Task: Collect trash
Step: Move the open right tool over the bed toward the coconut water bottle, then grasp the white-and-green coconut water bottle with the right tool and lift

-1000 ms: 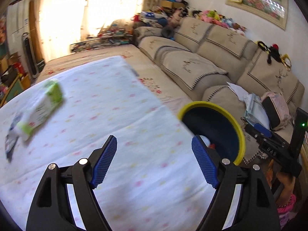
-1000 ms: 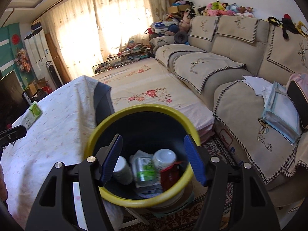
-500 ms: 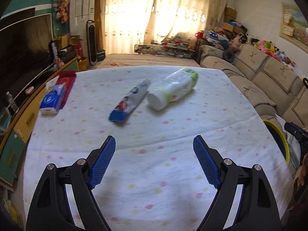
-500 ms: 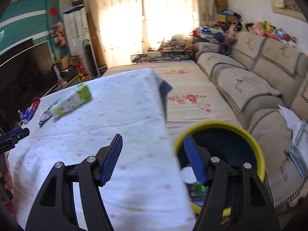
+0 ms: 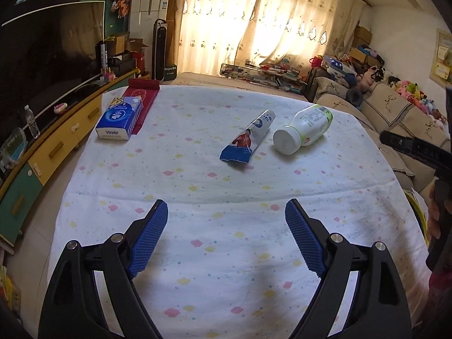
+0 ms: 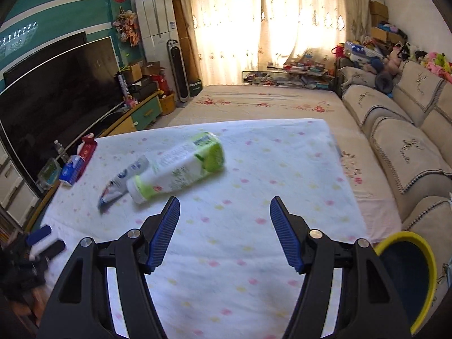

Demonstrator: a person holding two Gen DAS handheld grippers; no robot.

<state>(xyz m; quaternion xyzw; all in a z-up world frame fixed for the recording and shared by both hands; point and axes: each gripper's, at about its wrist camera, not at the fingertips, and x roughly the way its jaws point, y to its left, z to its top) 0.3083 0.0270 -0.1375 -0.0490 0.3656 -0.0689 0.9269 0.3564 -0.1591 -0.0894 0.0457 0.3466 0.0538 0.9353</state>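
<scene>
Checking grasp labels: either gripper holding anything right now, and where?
Nothing held. Left gripper and right gripper both open, empty, above the tablecloth.

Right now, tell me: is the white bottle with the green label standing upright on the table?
No, the white bottle lies on its side on the spotted tablecloth, cap end toward the camera, beside the toothpaste tube.

A blue tissue pack (image 5: 118, 121) lies at the far left of the surface (image 5: 226, 254), which is draped in a white cloth with pastel spots, and it rests partly on a flat red box (image 5: 142, 96). Along the left wall a large dark television (image 6: 56, 84) stands on a yellow and green cabinet (image 5: 56, 141), with a small water bottle (image 5: 32, 124) on the cabinet top. A beige sofa (image 6: 401, 130) with patterned covers runs down the right side, soft toys (image 5: 409, 93) crowd its back, and sunlit cream curtains (image 6: 268, 22) fill the far wall.
</scene>
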